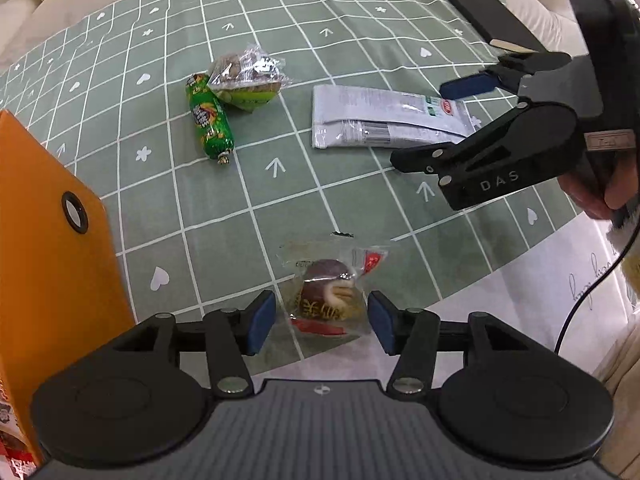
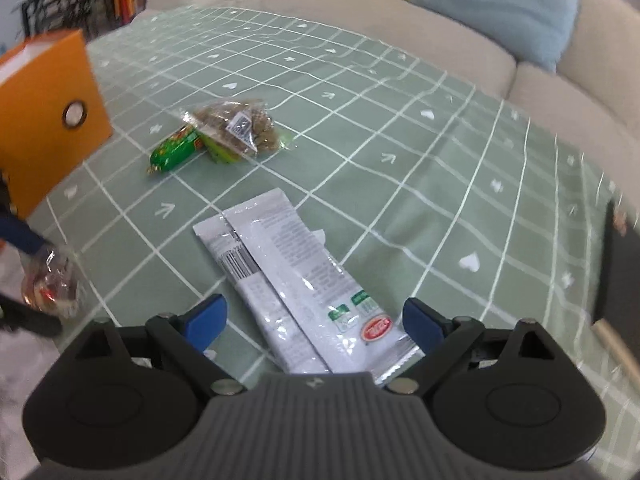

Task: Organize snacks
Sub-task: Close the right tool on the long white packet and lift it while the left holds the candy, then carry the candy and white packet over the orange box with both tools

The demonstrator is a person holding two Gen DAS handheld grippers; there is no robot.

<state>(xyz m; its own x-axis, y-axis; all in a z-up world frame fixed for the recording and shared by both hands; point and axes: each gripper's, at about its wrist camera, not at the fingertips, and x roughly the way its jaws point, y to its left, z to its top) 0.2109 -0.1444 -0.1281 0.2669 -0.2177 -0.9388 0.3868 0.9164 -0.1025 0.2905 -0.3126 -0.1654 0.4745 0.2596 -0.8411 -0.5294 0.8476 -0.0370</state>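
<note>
A small cake in a clear wrapper (image 1: 328,296) lies on the green checked cloth (image 1: 360,20) near its front edge. My left gripper (image 1: 322,322) stands open astride it, blue pads apart from the wrapper on both sides. A white flat packet (image 2: 300,280) lies on the cloth mid-table, also seen as the white packet (image 1: 384,120). My right gripper (image 2: 314,322) is wide open over the packet's near end, with its fingers on either side and not pressing. A hand (image 1: 600,192) holds the right gripper (image 1: 434,122) at the right of the left wrist view.
A green sausage snack (image 1: 210,120) and a clear bag of brown snacks (image 1: 246,76) lie together farther back. An orange box (image 1: 52,260) stands at the left. A black flat object (image 1: 488,16) lies at the far right. A beige sofa (image 2: 400,20) with cushions runs behind the table.
</note>
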